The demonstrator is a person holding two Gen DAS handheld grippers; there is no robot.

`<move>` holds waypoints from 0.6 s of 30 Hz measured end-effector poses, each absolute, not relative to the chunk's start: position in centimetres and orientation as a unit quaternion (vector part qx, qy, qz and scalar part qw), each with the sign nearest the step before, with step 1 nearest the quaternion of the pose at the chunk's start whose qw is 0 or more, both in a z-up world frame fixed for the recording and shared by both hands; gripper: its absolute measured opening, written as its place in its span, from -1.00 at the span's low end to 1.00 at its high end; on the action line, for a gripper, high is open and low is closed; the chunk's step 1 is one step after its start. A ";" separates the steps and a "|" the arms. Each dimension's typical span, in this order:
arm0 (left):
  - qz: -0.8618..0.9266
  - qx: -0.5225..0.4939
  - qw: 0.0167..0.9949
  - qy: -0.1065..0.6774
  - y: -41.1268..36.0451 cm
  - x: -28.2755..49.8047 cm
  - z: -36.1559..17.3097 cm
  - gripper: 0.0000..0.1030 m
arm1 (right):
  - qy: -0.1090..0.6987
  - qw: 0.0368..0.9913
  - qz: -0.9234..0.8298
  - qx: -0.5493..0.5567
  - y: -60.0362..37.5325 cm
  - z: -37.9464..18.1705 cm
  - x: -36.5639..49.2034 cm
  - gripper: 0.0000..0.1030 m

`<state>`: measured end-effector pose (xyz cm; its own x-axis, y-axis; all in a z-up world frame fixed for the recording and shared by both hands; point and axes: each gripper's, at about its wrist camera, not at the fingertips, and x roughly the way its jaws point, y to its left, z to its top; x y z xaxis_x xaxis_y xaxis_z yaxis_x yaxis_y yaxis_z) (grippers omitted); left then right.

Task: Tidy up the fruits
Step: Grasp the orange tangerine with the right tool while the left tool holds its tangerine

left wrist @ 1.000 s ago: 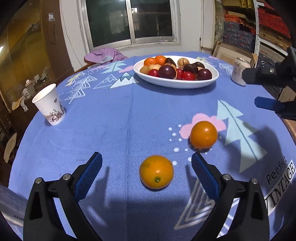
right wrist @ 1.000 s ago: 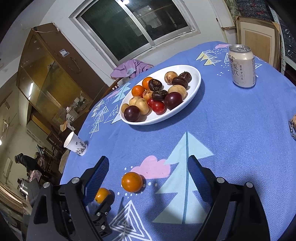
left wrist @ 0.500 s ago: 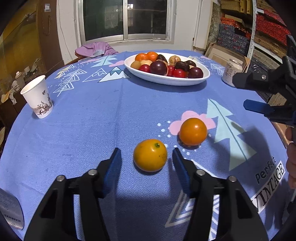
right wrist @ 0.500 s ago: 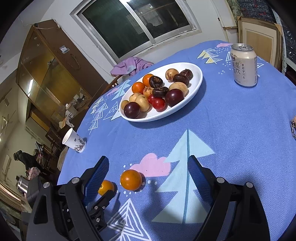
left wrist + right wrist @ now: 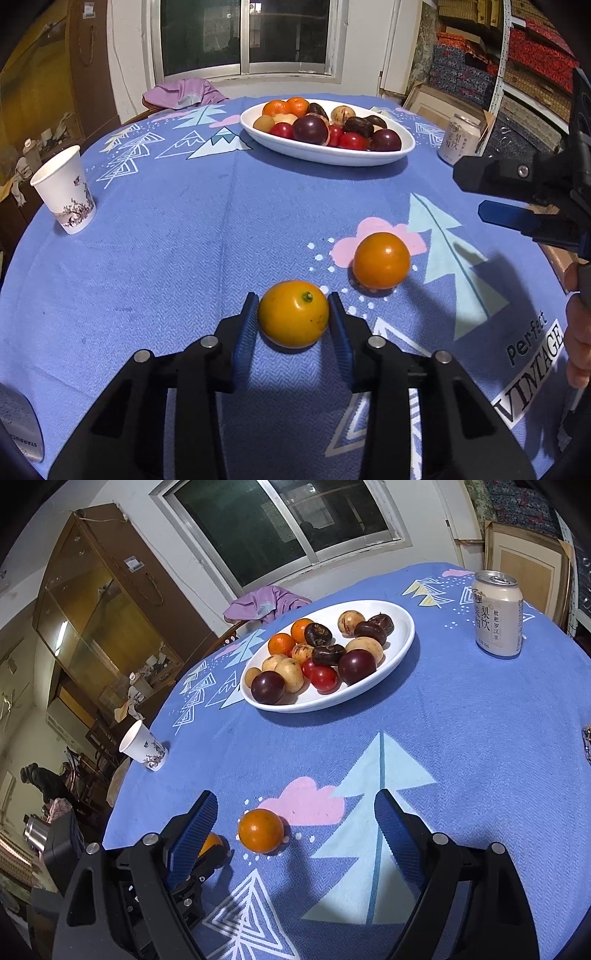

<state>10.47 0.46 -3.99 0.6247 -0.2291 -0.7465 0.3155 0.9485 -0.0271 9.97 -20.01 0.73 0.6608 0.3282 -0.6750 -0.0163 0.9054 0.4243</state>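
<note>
**Left pads close on the nearer orange; a second waits beside it**

A paper cup (image 5: 64, 190) stands at the left edge of the table (image 5: 166, 258), well apart from the fruit. The left hand-held gripper (image 5: 293, 325) has its blue pads touching both sides of the yellow-orange fruit (image 5: 293, 314), which looks still seated on the cloth, probably the grip before a lift to the white plate (image 5: 332, 155). Just right, one deeper orange fruit (image 5: 381, 260) lies loose: two strays in all. The right hand-held gripper (image 5: 295, 834) hovers spread wide over that second fruit, holding nothing. One drink can (image 5: 496, 613) stands right of the plate, which holds over a dozen fruits.
</note>
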 end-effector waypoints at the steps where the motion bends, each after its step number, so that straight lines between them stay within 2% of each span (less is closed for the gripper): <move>1: -0.147 0.052 0.901 0.405 0.6 10.5 -4.0 -0.27 | 0.399 0.892 0.098 0.187 -19.8 0.8 9.9 0.70; 12: -0.061 0.015 0.921 0.384 4.7 12.0 -2.9 -0.27 | 0.402 0.908 0.111 0.044 -14.4 -0.5 9.9 0.70; 18: -0.052 0.011 0.921 0.386 5.1 12.3 -3.0 -0.27 | 0.411 0.904 0.115 -0.028 -11.6 -1.5 9.7 0.61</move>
